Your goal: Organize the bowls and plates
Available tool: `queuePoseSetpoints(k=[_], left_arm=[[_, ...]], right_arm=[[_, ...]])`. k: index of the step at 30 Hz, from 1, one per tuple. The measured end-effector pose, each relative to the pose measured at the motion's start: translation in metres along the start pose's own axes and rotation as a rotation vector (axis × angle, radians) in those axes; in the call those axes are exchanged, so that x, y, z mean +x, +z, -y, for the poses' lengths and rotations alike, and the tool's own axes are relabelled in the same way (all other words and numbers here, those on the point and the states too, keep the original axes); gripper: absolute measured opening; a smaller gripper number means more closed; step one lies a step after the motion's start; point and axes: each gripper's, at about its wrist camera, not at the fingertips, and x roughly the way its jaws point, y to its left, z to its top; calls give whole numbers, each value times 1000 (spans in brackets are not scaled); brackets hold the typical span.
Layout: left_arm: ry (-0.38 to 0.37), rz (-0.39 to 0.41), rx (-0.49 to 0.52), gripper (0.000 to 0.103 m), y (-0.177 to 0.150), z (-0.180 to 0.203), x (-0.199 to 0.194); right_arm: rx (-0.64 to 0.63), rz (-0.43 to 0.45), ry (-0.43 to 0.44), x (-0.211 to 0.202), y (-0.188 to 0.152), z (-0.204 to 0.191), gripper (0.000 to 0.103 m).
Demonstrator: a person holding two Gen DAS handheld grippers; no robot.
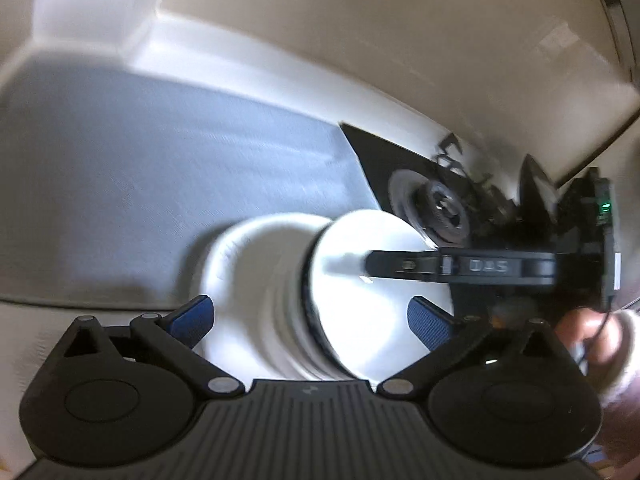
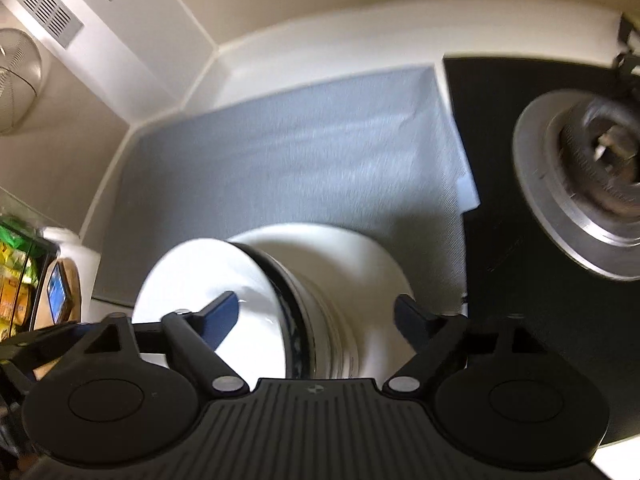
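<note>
Fingers of both grippers (image 1: 310,318) (image 2: 316,314) spread wide around stacked bowls (image 2: 320,300); "OAS" readable.

one stack of bowls (image 2: 320,300) — one grey mat (image 2: 280,152) — one burner (image 2: 588,184)

Your work surface is a white countertop (image 2: 304,56) set into a corner. Directly on it you have a grey cloth mat (image 2: 288,152), laid flat, and beside the mat's right edge a black hob (image 2: 492,128) with one round metal burner (image 2: 592,184). On the mat you have a stack of white bowls (image 2: 320,280), sitting toward its near edge.
</note>
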Motion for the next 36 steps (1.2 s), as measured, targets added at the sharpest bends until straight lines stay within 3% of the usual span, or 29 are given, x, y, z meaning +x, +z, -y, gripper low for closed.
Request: queuePoseSetpoints(k=[4, 6, 9, 15, 20, 25, 36], left_arm=[[101, 21, 108, 103, -3, 7, -23], [190, 18, 173, 103, -4, 13, -29], [243, 32, 223, 103, -12, 17, -36], [289, 25, 183, 103, -32, 25, -49], [417, 22, 188, 103, -54, 45, -51], [395, 50, 82, 103, -85, 67, -62], [471, 41, 70, 103, -128, 116, -66]], right_arm=[[33, 86, -72, -23, -19, -7, 99], [51, 119, -118, -35, -34, -13, 102], [48, 148, -189, -51, -60, -27, 103], [48, 196, -268, -73, -103, -52, 103], [6, 200, -258, -83, -130, -54, 103], [-38, 186, -242, -100, -151, -44, 103], [-108, 185, -216, -137, -187, -17, 103]])
